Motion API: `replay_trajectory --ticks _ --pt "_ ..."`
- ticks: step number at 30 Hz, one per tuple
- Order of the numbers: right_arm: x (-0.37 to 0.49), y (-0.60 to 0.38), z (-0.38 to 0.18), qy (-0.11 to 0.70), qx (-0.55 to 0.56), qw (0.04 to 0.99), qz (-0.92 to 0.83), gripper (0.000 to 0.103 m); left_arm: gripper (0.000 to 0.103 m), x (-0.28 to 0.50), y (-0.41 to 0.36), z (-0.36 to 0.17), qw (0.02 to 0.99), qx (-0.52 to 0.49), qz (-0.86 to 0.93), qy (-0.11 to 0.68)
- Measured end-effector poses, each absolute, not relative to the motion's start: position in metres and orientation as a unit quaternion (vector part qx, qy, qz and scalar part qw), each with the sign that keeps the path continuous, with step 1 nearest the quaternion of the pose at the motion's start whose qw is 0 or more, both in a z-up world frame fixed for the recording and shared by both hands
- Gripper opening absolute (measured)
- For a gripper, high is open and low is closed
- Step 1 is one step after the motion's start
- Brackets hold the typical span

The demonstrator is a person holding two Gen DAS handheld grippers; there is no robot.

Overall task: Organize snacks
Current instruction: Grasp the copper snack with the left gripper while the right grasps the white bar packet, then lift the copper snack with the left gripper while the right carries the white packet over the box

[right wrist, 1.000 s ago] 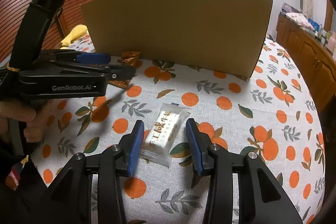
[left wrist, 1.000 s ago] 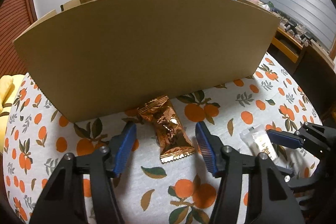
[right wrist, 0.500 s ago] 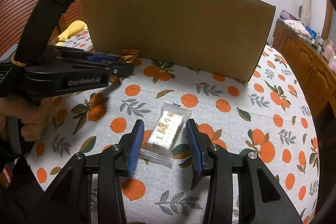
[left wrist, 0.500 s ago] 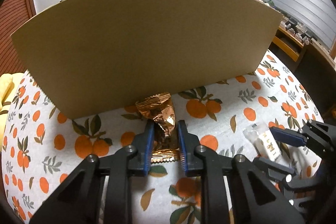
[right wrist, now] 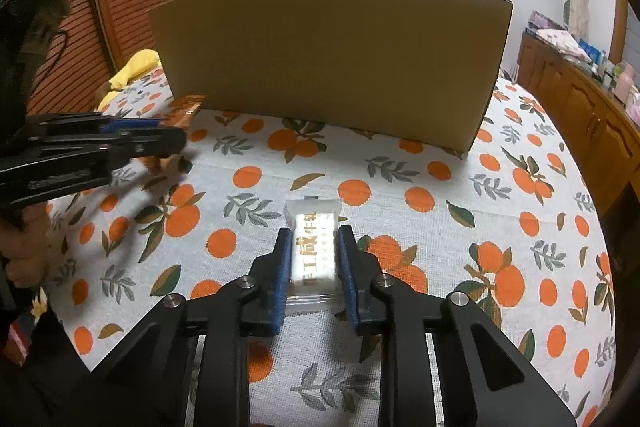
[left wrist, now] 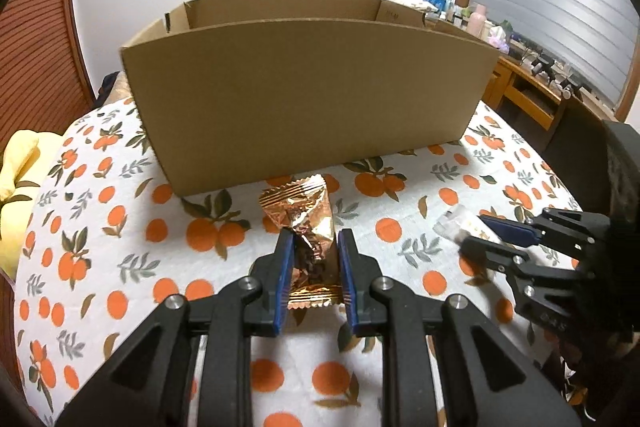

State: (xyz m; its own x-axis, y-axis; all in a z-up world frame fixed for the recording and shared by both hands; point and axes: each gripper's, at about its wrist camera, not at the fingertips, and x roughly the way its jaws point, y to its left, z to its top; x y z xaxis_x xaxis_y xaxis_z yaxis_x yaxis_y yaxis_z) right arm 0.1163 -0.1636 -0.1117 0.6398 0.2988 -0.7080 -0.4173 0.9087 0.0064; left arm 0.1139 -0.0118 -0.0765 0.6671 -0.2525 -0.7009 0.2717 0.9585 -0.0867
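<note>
- Now clamped in the left gripper (left wrist: 312, 267): a copper foil snack packet (left wrist: 308, 231), blue pads pressed on both sides, just in front of the cardboard box (left wrist: 308, 95).
- Pinched in the right gripper (right wrist: 312, 263): a white nougat packet (right wrist: 314, 251), lying on the orange-print tablecloth (right wrist: 440, 211), jaws at their narrowest.
- Well apart from the box, that second packet.

One open brown cardboard box (left wrist: 312, 107), one crinkled copper foil snack packet (left wrist: 306, 223), one white rectangular plastic-wrapped candy (right wrist: 314, 251).
</note>
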Motion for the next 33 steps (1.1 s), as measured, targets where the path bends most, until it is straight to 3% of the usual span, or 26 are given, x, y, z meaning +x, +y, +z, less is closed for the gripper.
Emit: replay_trajectory --ticks 14,33 --pt "0.106 -0.167 -0.106 0.363 -0.076 0.907 0.197 0.019 0.02 0.099 -0.001 -0.066 0.919 0.005 -0.146 0.367" --pt "0.1 -0.187 -0.049 0.304 -0.074 0.933 0.178 0.019 0.02 0.091 -0.011 -0.02 0.933 0.021 -0.165 0.32"
